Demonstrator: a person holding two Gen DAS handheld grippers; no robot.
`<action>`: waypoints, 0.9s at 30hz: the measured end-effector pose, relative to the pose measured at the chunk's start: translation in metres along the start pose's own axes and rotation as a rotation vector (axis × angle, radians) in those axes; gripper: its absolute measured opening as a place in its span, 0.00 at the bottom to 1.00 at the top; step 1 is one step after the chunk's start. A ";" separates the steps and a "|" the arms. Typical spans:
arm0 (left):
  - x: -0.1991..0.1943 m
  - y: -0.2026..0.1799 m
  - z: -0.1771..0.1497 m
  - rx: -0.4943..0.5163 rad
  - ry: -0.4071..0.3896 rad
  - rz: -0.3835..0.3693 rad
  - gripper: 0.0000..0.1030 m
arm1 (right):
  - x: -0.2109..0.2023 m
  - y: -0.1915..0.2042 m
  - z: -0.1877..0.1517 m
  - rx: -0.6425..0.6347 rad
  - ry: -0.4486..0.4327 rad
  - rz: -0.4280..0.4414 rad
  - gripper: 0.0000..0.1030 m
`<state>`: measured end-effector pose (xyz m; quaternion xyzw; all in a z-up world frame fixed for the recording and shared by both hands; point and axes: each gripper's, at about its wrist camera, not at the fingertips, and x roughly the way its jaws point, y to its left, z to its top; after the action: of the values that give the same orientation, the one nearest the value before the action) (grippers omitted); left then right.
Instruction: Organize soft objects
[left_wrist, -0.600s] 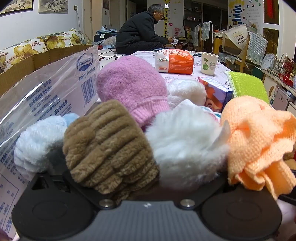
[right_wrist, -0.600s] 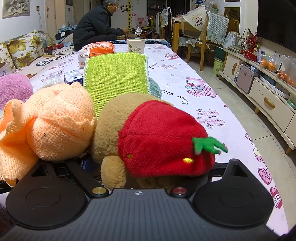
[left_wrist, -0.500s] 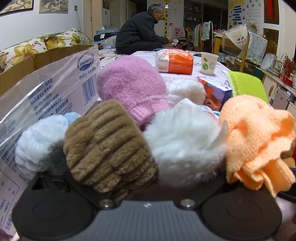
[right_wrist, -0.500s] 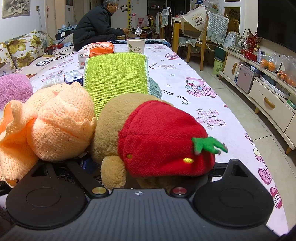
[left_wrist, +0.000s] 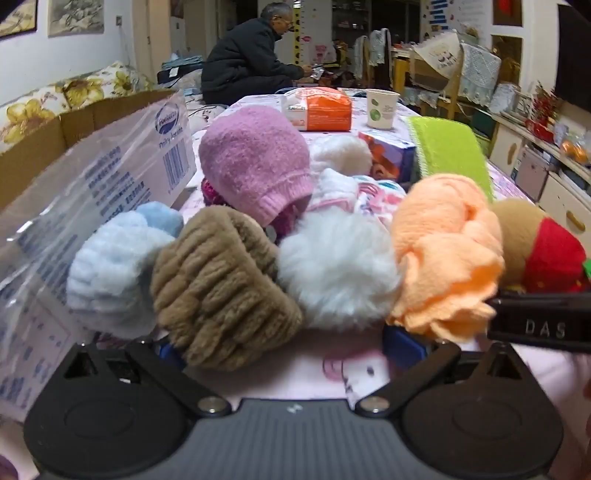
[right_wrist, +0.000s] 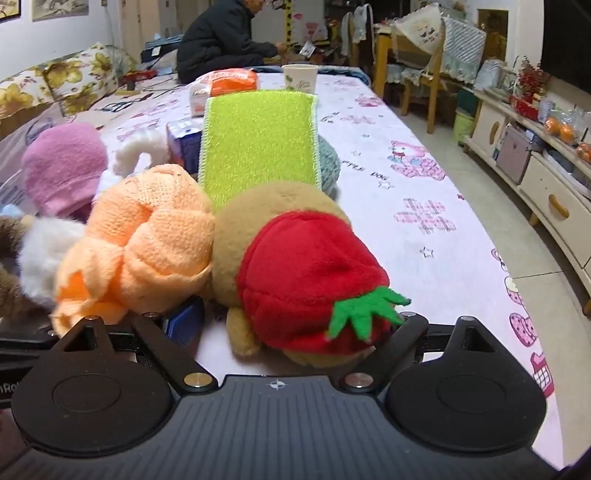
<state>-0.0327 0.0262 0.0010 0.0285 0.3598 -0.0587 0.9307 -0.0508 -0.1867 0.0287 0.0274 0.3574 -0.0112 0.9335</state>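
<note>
A row of soft things is seen along the near edge of the bench (right_wrist: 424, 229), which is covered in a pale pink printed cloth. From the left edge inward lie a pale blue ribbed fluffy piece (left_wrist: 110, 266), a brown corded plush piece (left_wrist: 221, 288), a white long-haired pompom (left_wrist: 340, 266), an orange knitted bundle (left_wrist: 447, 251) with a frilled edge, and a tan plush toy (right_wrist: 258, 218) capped by a red strawberry hat (right_wrist: 310, 273) with a green felt stalk. Behind them a rounded pink fleecy hat (left_wrist: 255, 170) and a flat lime-green scrubbing cloth (right_wrist: 258, 140) are set nearer the middle. A cardboard box wrapped in clear film (left_wrist: 92, 177) stands at the left edge.

The left tongs (left_wrist: 291, 343) are tilted downward and spread wide before the brown piece and the pompom; nothing is gripped. The right tongs (right_wrist: 280, 321) are likewise tilted down and held wide, with the plush toy between the fingers but not pressed.
</note>
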 end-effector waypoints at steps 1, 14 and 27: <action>-0.005 -0.006 -0.001 0.009 -0.006 0.005 0.99 | 0.000 0.000 0.000 0.000 0.006 0.008 1.00; -0.069 0.001 -0.009 -0.001 -0.095 0.014 0.99 | -0.019 0.006 -0.016 0.042 0.028 0.066 1.00; -0.126 0.038 -0.015 -0.066 -0.187 0.125 0.99 | -0.058 0.036 -0.020 0.052 -0.038 0.126 1.00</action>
<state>-0.1304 0.0765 0.0752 0.0145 0.2704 0.0090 0.9626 -0.1057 -0.1493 0.0543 0.0740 0.3367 0.0378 0.9379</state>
